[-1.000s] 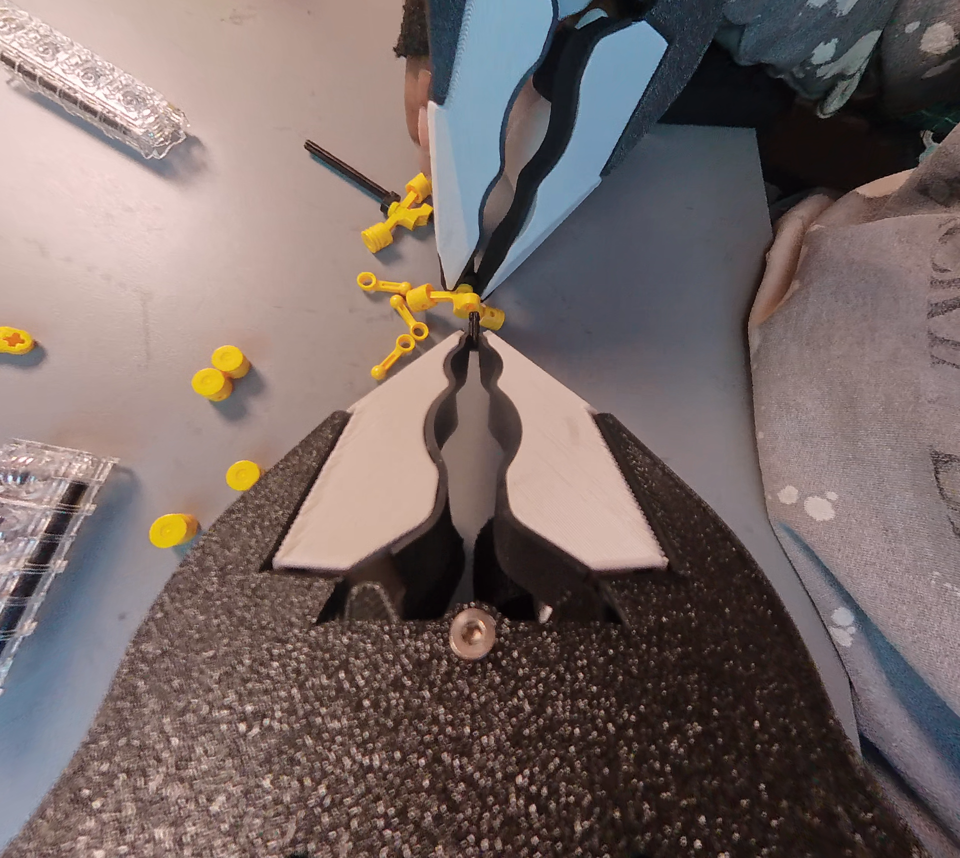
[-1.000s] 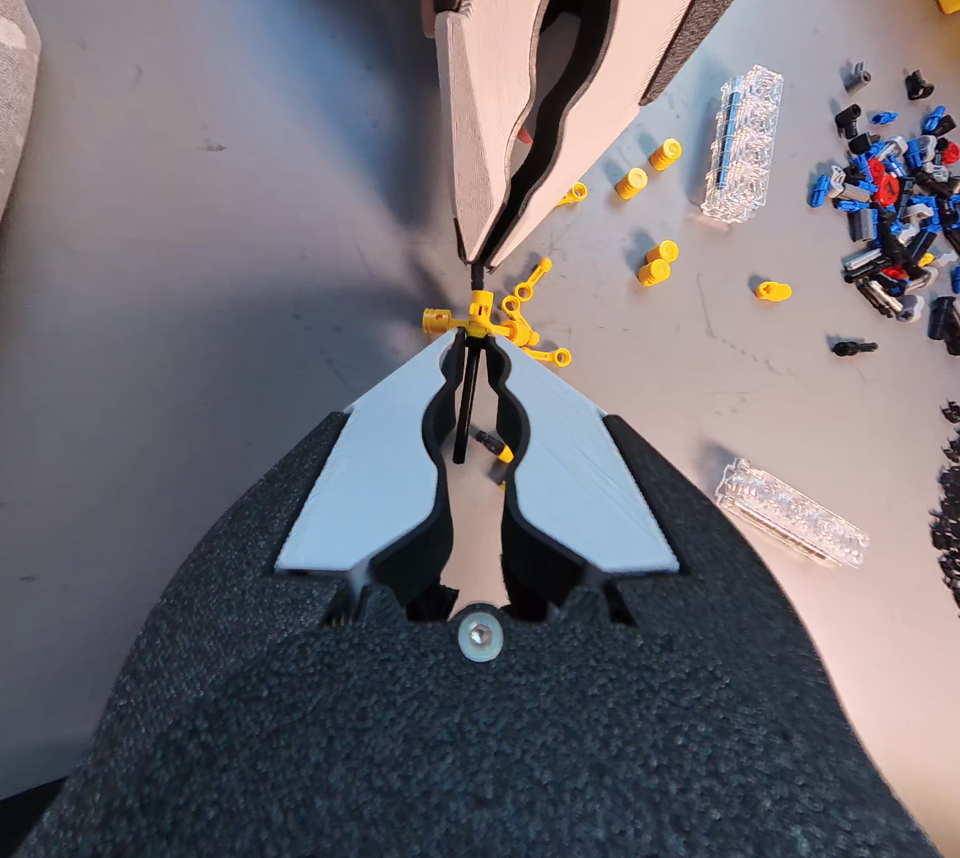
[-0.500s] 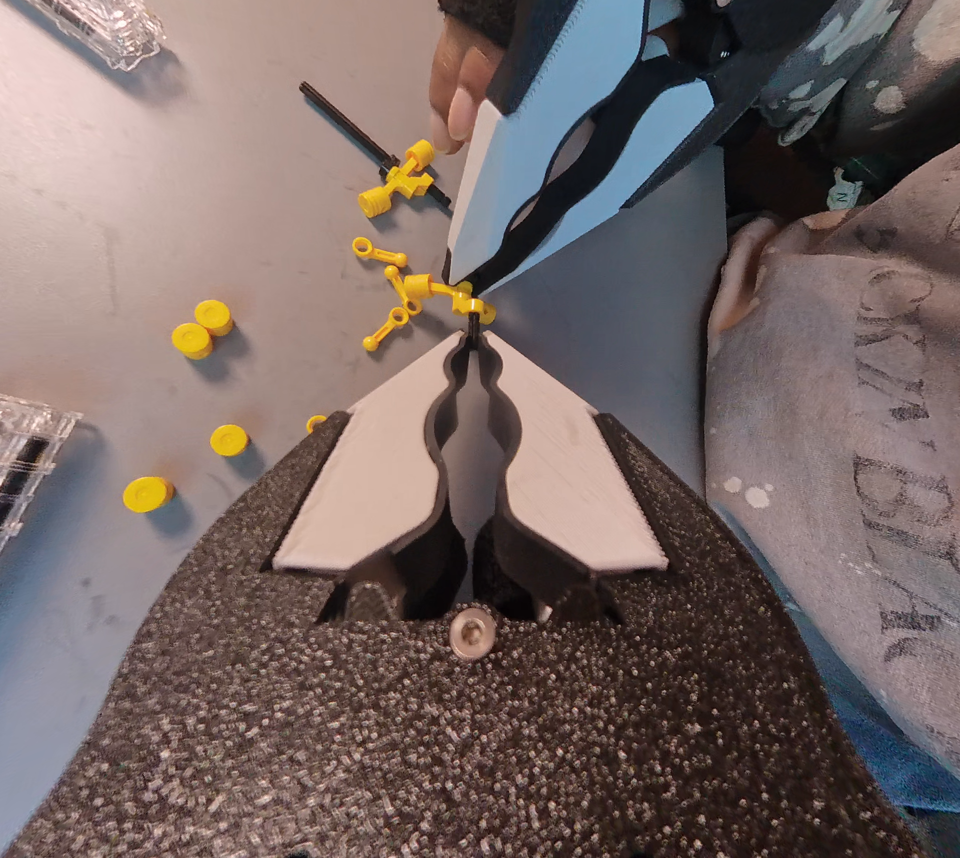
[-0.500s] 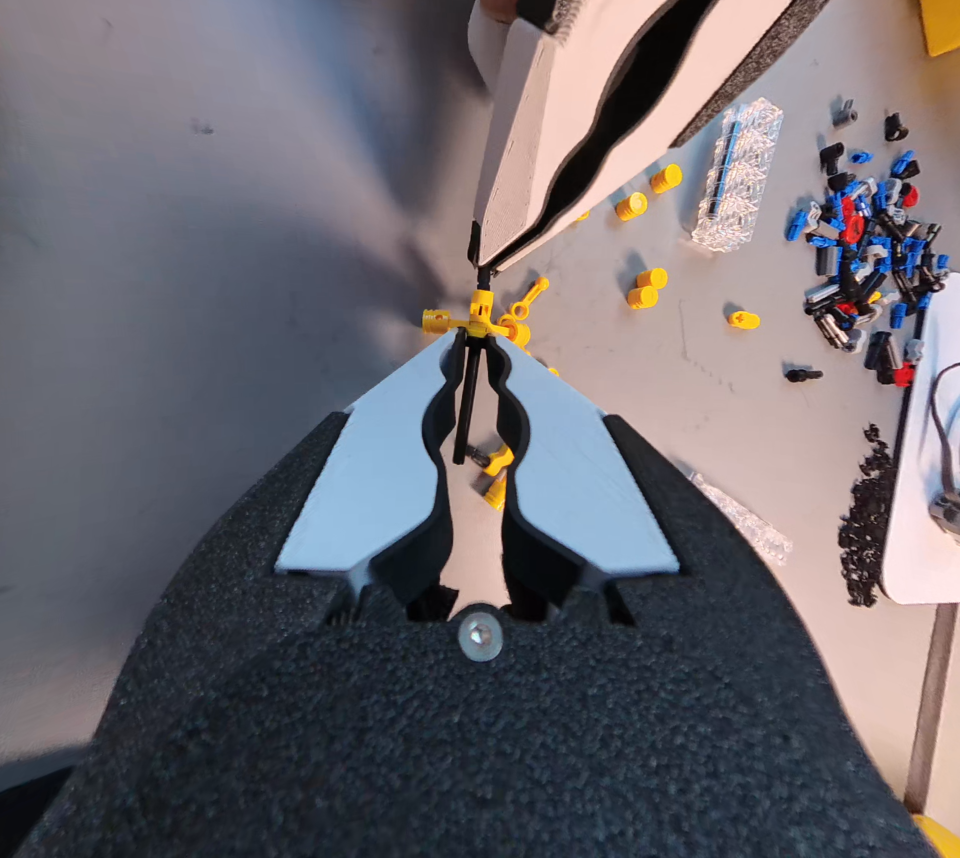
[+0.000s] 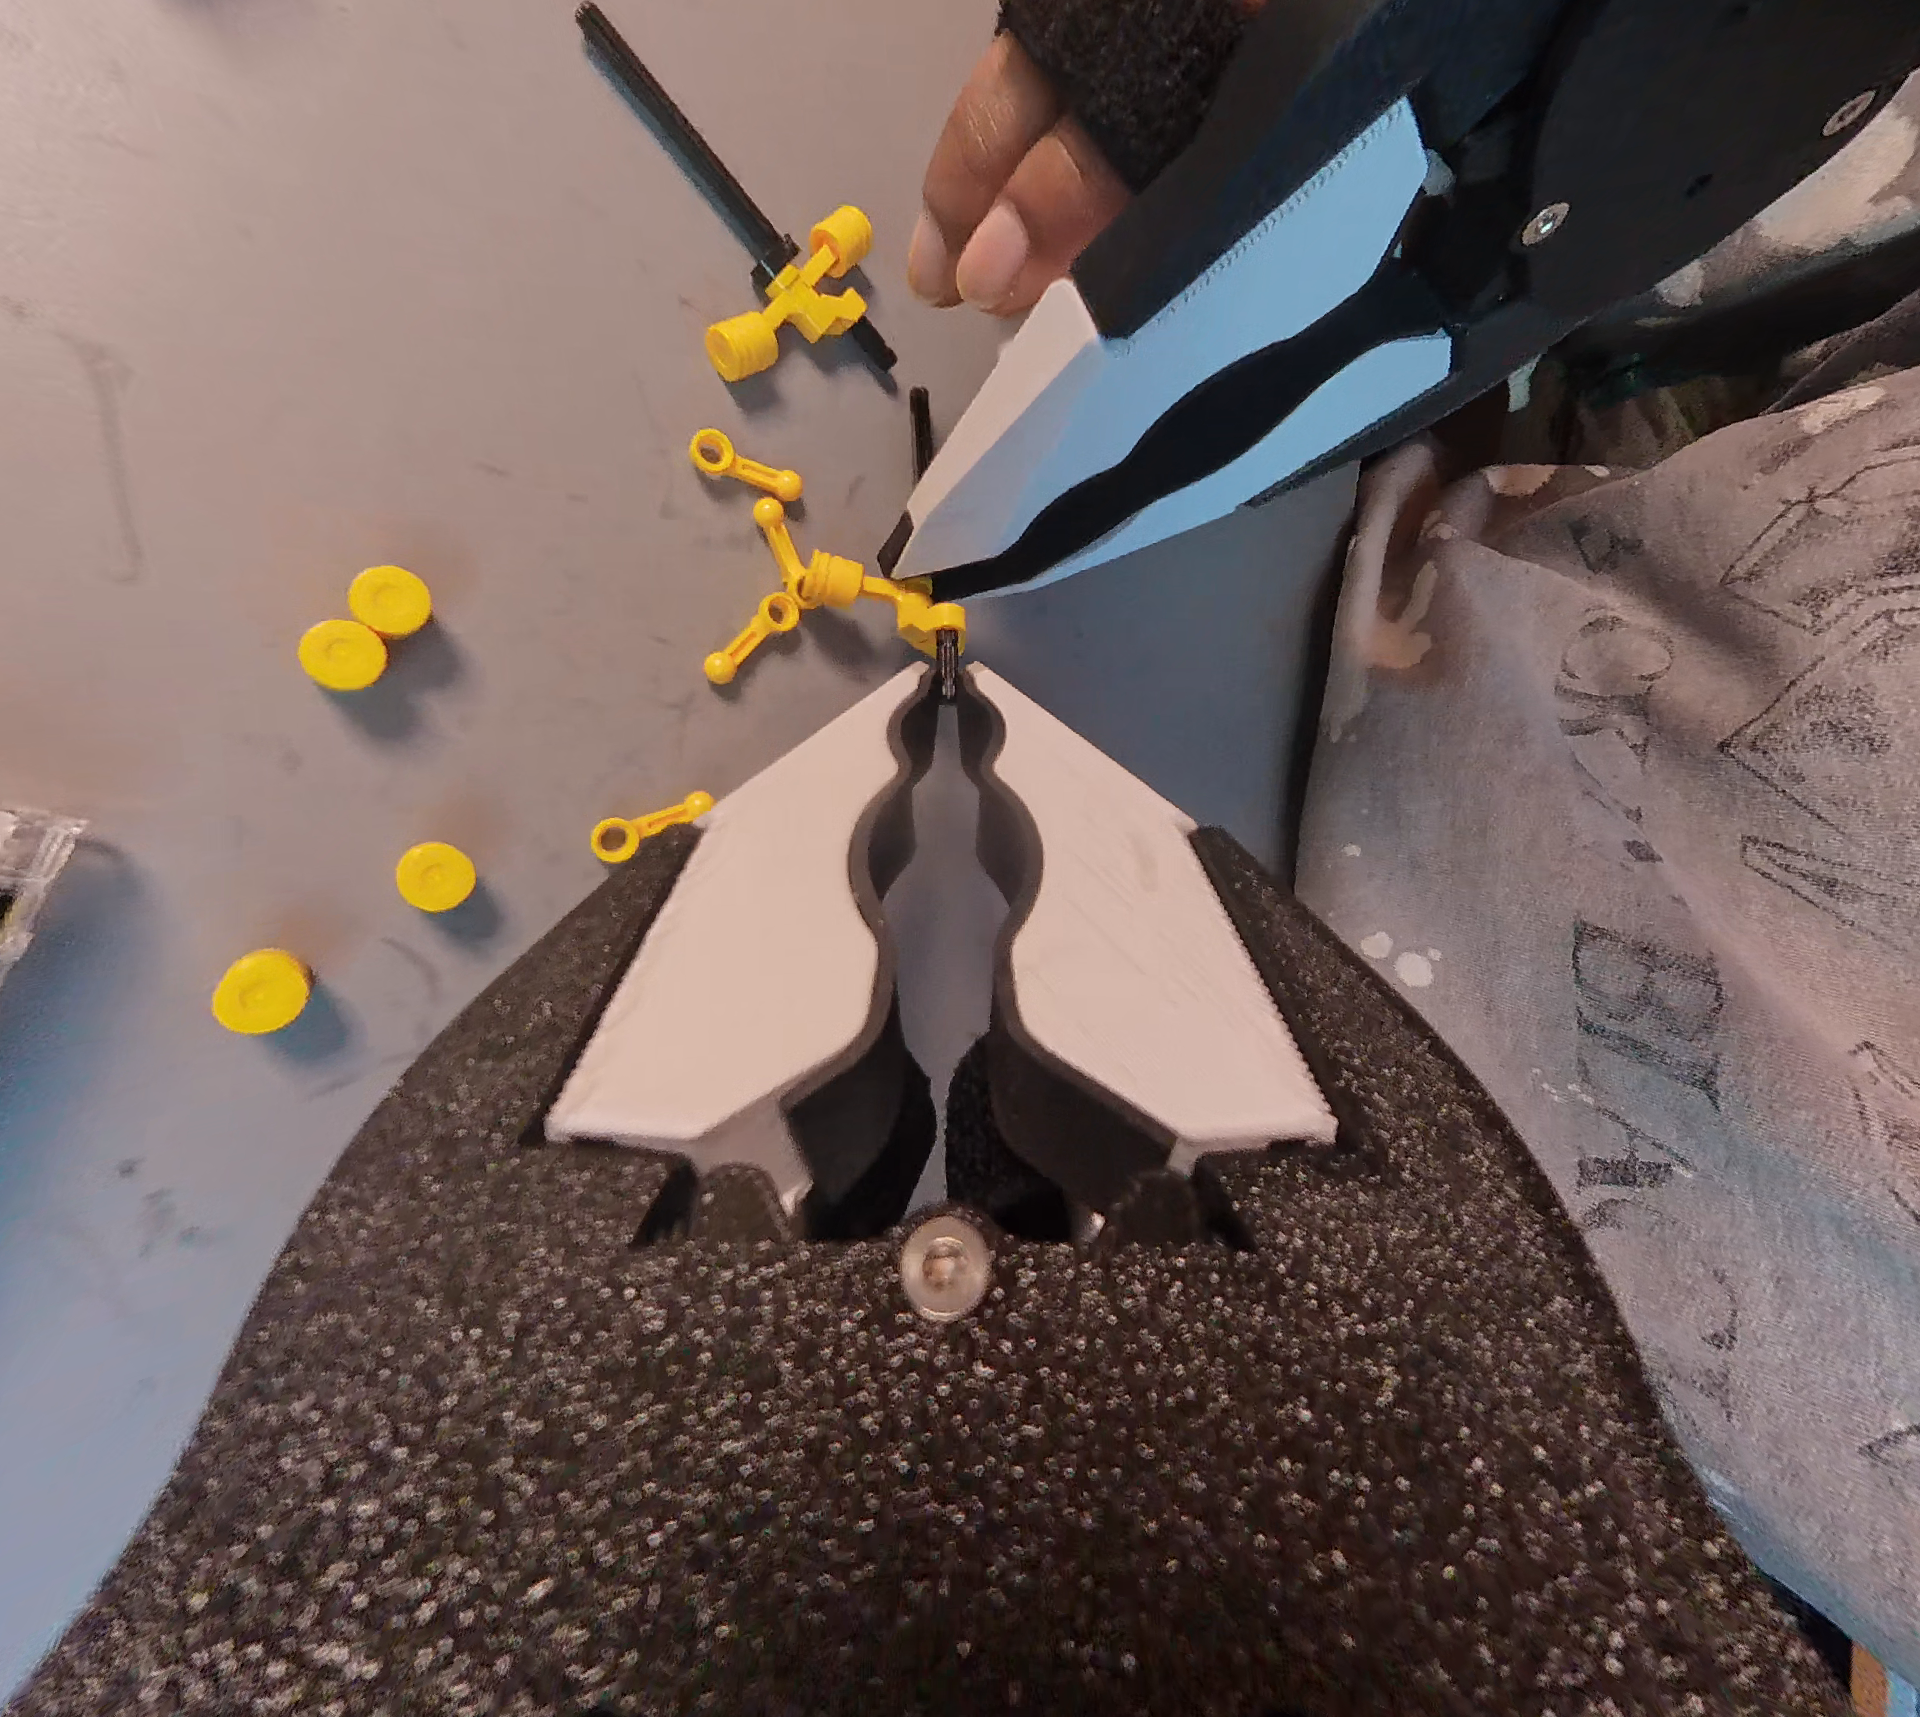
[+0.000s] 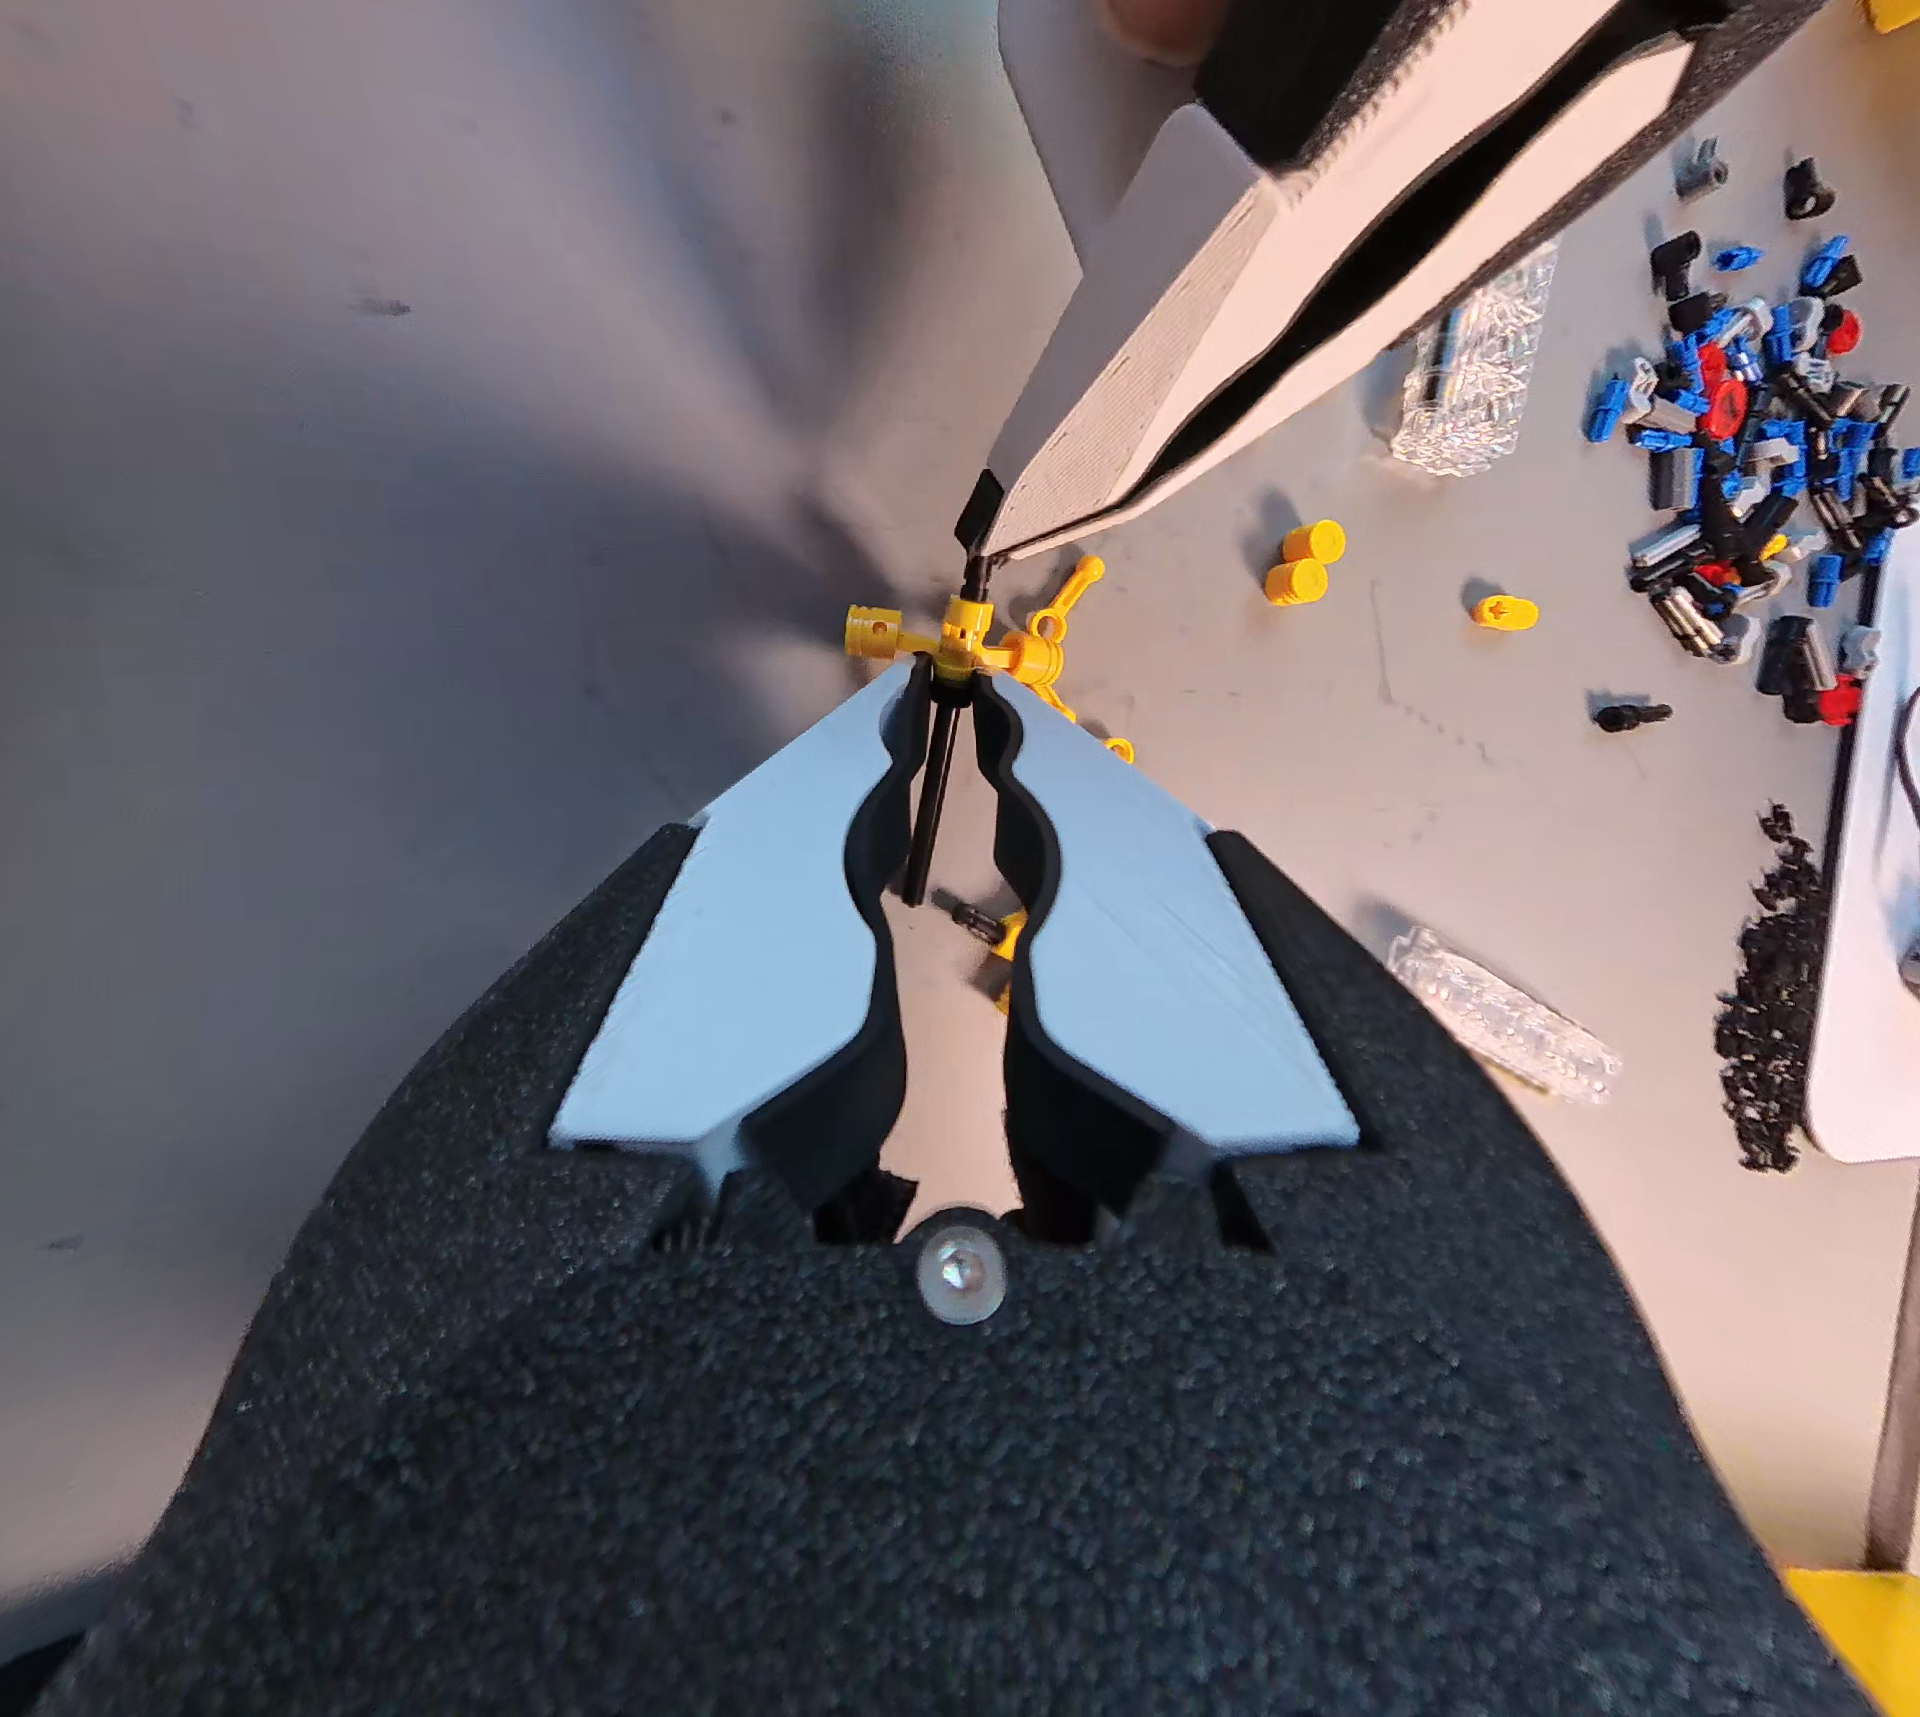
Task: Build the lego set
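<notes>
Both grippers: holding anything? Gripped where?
Both pinch one black axle carrying a yellow piston assembly. The right gripper is shut on the axle just behind the yellow hub; the left gripper is shut on the axle's short tip beyond it.

Bare worktop [image 6: 416,317] lies open on one side of the meeting fingers [image 6: 769,919]. The opposite side is obstructed by loose yellow pieces [image 5: 364,628], a black axle [image 5: 686,140] and a mixed parts pile [image 6: 1756,441].
</notes>
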`<state>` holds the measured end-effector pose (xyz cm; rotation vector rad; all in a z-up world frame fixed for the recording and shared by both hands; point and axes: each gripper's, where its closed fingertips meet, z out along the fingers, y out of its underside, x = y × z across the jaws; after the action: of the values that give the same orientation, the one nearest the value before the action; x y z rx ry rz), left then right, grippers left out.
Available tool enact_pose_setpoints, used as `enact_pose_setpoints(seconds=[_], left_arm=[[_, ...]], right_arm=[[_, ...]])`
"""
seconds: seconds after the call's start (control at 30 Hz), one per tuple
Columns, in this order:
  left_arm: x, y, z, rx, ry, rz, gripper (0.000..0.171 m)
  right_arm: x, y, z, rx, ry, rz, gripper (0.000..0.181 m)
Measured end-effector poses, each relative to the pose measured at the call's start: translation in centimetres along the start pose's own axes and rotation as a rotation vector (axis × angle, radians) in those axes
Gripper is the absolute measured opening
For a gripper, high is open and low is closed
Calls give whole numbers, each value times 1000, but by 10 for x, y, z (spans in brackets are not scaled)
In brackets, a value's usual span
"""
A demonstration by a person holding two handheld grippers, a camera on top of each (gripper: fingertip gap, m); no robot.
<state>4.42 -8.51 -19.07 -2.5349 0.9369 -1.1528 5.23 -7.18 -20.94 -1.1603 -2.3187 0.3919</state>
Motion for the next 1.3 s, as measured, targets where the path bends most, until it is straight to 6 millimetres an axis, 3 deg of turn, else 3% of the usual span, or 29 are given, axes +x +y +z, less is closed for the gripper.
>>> enact_pose_setpoints(seconds=[0.4, 0.67, 1.07, 1.3], left_arm=[[-8, 3, 6, -15, 3, -43, 3], [-9, 4, 8, -17, 26, -40, 3], [-7, 6, 12, -21, 75, -22, 3], [-7, 0, 11, 114, 128, -77, 3]], right_arm=[[-4, 5, -1, 126, -88, 135, 17], [-1, -5, -4, 211, -118, 224, 13], [-5, -5, 7, 193, -121, 204, 7], [-4, -3, 6, 234, -86, 206, 7]])
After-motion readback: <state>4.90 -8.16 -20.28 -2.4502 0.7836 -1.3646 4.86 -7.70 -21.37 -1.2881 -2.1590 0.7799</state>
